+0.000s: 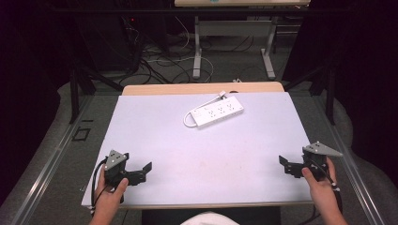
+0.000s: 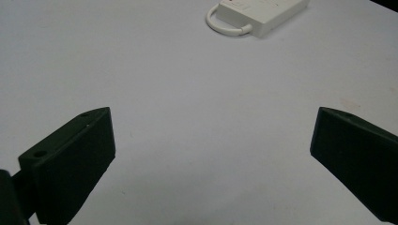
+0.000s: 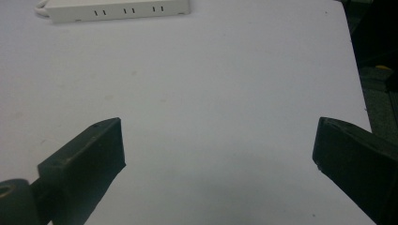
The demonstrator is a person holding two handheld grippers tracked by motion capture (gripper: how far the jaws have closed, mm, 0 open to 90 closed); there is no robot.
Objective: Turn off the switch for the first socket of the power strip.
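Note:
A white power strip lies flat at the back middle of the white table top, its short cord looped at its left end. It also shows far ahead in the left gripper view and in the right gripper view. My left gripper rests near the front left corner, held by a hand, jaws wide apart with nothing between them. Near the front right edge, my right gripper is also open and empty. Both point inward across the bare surface.
A wooden table edge runs behind the white top. Beyond it, loose cables lie on the floor beside the metal legs of another table. The table's right edge drops to dark floor.

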